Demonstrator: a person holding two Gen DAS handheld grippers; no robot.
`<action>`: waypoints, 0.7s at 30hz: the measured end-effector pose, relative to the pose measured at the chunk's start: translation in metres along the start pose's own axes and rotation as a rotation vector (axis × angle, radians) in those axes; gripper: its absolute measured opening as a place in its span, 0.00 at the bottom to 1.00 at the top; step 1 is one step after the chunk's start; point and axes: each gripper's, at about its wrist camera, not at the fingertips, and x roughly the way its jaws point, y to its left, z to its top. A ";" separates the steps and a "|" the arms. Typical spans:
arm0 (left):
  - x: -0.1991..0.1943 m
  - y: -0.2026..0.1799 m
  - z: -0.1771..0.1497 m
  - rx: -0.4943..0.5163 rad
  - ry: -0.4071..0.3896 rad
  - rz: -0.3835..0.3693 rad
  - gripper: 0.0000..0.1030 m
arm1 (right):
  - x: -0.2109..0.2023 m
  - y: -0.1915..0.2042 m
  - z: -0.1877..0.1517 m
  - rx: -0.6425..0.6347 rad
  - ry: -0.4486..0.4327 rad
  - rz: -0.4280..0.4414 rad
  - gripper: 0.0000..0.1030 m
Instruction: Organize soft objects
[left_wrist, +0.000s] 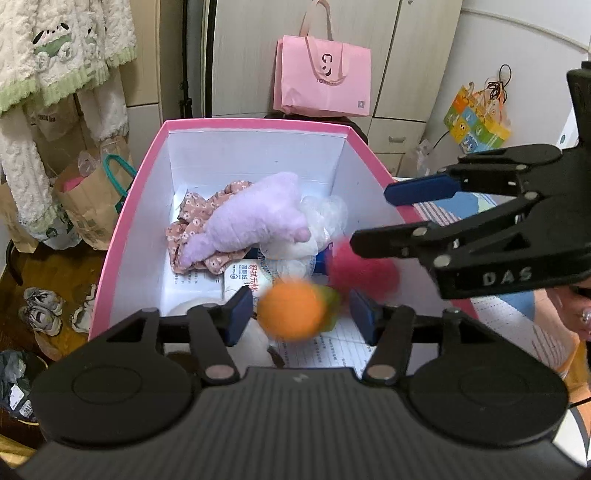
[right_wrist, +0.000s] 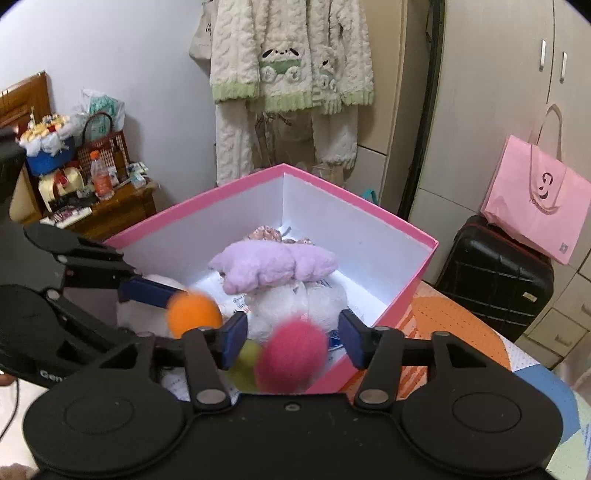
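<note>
My left gripper (left_wrist: 299, 314) hangs over the pink box (left_wrist: 136, 206), jaws parted; the blurred orange ball (left_wrist: 291, 312) sits between the pads, and neither pad presses it. A yellow-green ball (left_wrist: 330, 299) peeks just behind. My right gripper (right_wrist: 293, 338) is likewise spread, the blurred pink ball (right_wrist: 291, 356) loose between its pads above the box's near wall. Inside lie a lilac plush (left_wrist: 255, 218) on floral fabric (left_wrist: 192, 218).

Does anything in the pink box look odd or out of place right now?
Yes. An orange ball and a pink ball appear blurred above the pink box, each between open jaws with gaps at the pads, apparently falling loose rather than held.
</note>
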 end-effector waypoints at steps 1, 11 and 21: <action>0.000 0.001 0.000 -0.003 -0.001 -0.003 0.58 | -0.003 0.000 -0.001 -0.001 -0.010 -0.010 0.61; -0.024 0.002 -0.006 -0.044 -0.037 0.013 0.77 | -0.045 0.006 -0.015 0.016 -0.082 -0.026 0.64; -0.075 -0.024 -0.005 0.049 -0.069 0.104 0.93 | -0.091 0.020 -0.021 0.006 -0.083 -0.060 0.71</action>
